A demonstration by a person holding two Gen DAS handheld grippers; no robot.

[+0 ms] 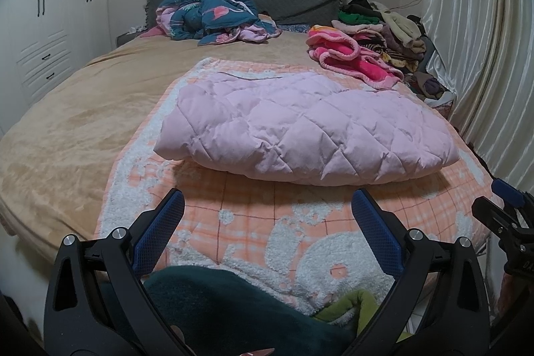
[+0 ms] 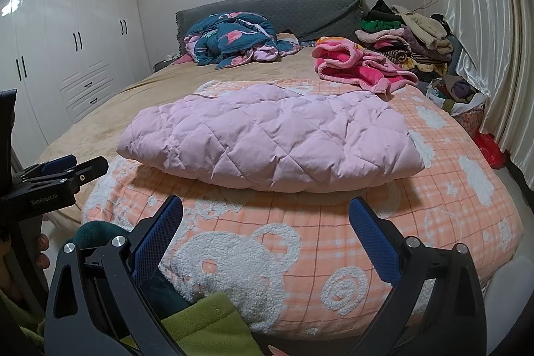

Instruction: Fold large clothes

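Holding: my left gripper (image 1: 267, 222) and right gripper (image 2: 265, 222), both released, empty.
Pink quilted coat (image 1: 300, 129): folded, frame centre, resting on peach blanket (image 1: 267, 216) for flat support.

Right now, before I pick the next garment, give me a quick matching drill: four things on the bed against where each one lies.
Things:
1. pink quilted coat
2. flamingo-print duvet
3. bright pink fleece
4. peach bear blanket

Places:
A. bunched against the grey headboard
B. spread over the near end of the bed, under the coat
C. folded flat on the blanket, ahead of both open grippers
D. far right, next to the clothes pile by the curtain

Pairs: 1-C, 2-A, 3-D, 4-B
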